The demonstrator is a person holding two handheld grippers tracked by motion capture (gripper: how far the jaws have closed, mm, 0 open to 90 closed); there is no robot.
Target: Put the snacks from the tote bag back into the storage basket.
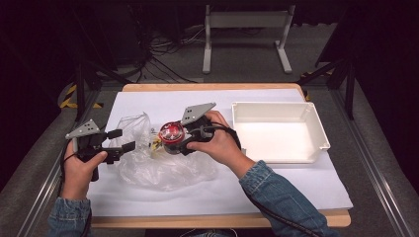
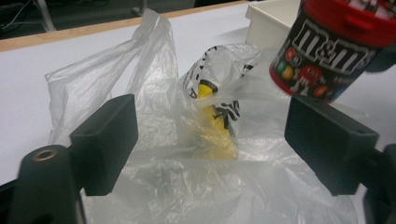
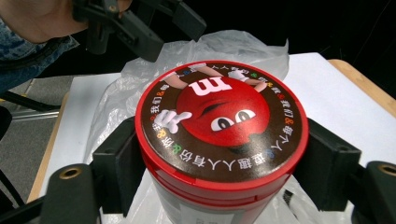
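White paper (image 1: 276,182) covers the wooden table (image 1: 212,219) in the high view, with a white plastic tray (image 1: 318,133) sitting empty on its right part. A crumpled clear plastic bag (image 1: 163,170) lies left of centre. The right gripper (image 1: 174,138) is clamped on an M&M's tub (image 1: 170,132) with a red lid, held just above the bag's upper edge. The left gripper (image 1: 121,140) sits at the bag's left edge with its jaws spread apart and nothing between them. Denim sleeves (image 1: 284,197) come in from the bottom.

From the left gripper view, the two black jaws stand wide apart over the plastic bag (image 2: 140,93). Inside the bag lies a yellow item (image 2: 215,126) with black-and-white markings; what it is I cannot tell. The M&M's tub (image 2: 327,51) hangs at upper right, tilted, in front of the tray's corner (image 2: 266,23).

From the right gripper view, the jaws press on both sides of the M&M's tub (image 3: 222,126) just under its red rim, its lid showing a red candy face. The bag (image 3: 224,46) lies behind it, and the left gripper (image 3: 154,28) is at the top, released.
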